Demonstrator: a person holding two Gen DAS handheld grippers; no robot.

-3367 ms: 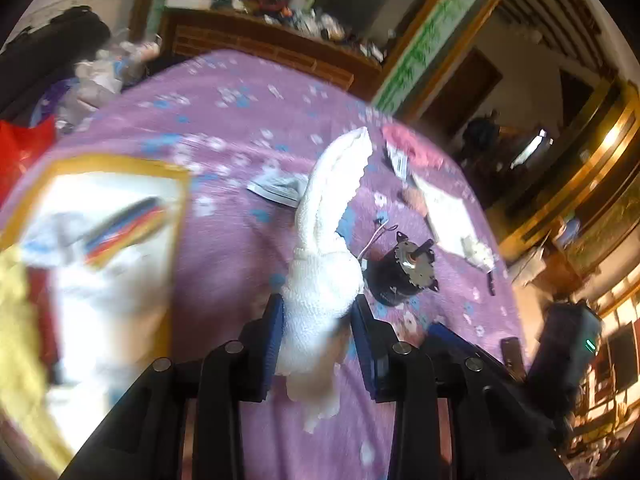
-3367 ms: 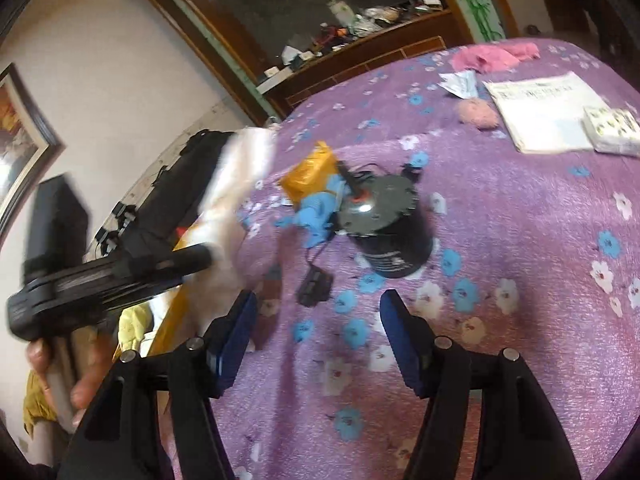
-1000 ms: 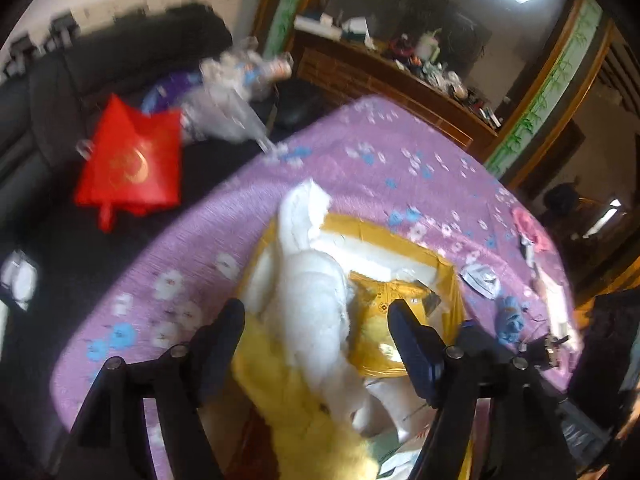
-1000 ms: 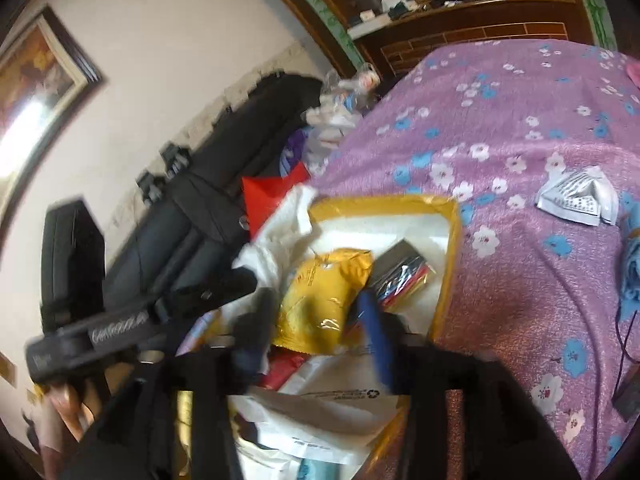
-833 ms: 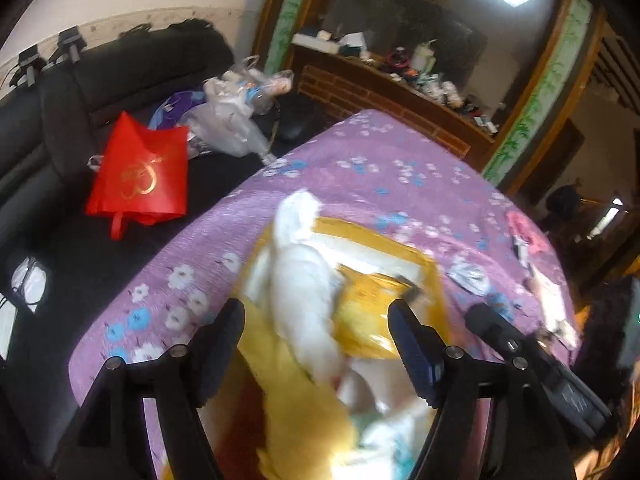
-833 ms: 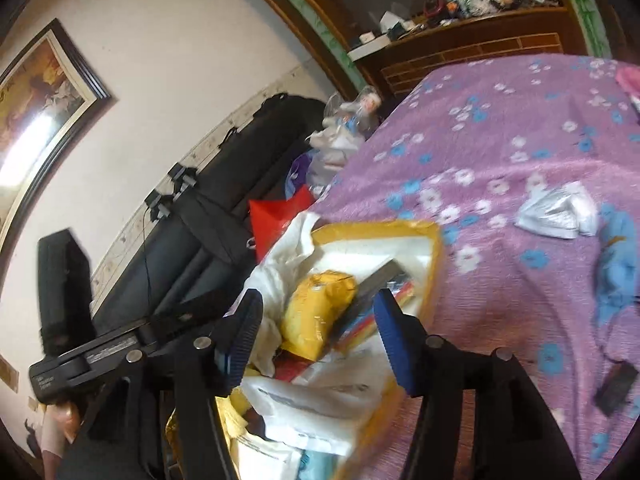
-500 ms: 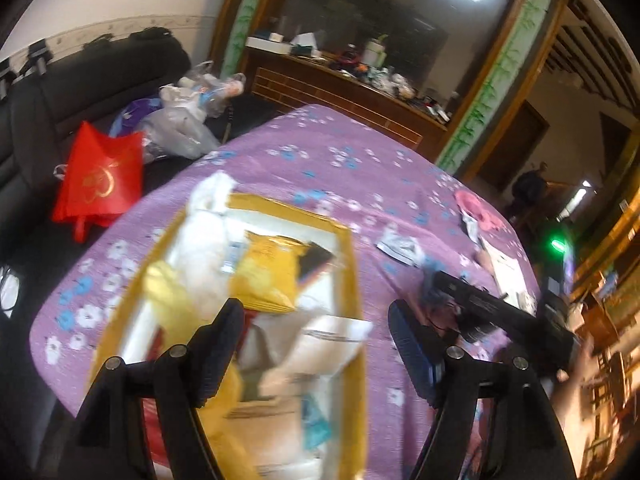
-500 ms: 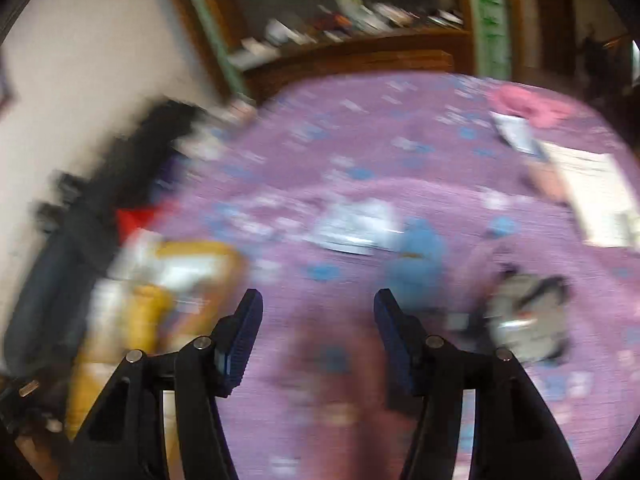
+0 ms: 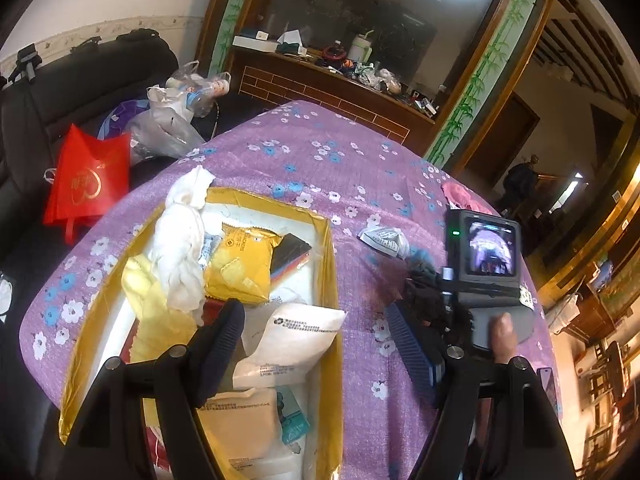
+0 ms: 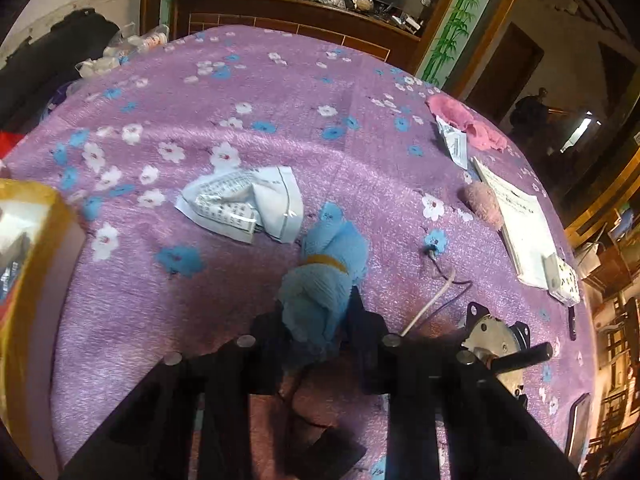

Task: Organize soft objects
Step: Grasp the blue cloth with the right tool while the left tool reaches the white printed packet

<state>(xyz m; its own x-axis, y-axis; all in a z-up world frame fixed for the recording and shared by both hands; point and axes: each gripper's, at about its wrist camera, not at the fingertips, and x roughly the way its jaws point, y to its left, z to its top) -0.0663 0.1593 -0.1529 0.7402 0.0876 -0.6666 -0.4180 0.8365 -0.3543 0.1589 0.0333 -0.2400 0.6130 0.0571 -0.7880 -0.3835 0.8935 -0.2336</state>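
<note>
A yellow-rimmed box on the purple flowered tablecloth holds a white towel, a yellow cloth, a yellow packet and white bags. My left gripper is open and empty above the box's right rim. My right gripper is shut on a rolled blue cloth with a yellow band, lying on the tablecloth. A pink cloth and a pink fuzzy roll lie farther right. The right gripper's body and hand also show in the left wrist view.
A folded printed packet lies left of the blue cloth. A small motor with wires sits at the right gripper's side. Papers and a small box lie far right. A red bag and plastic bags sit on a black sofa.
My left gripper let go of the white towel in the box and drew back open. My right gripper swung from the box to the blue cloth and shut on it.
</note>
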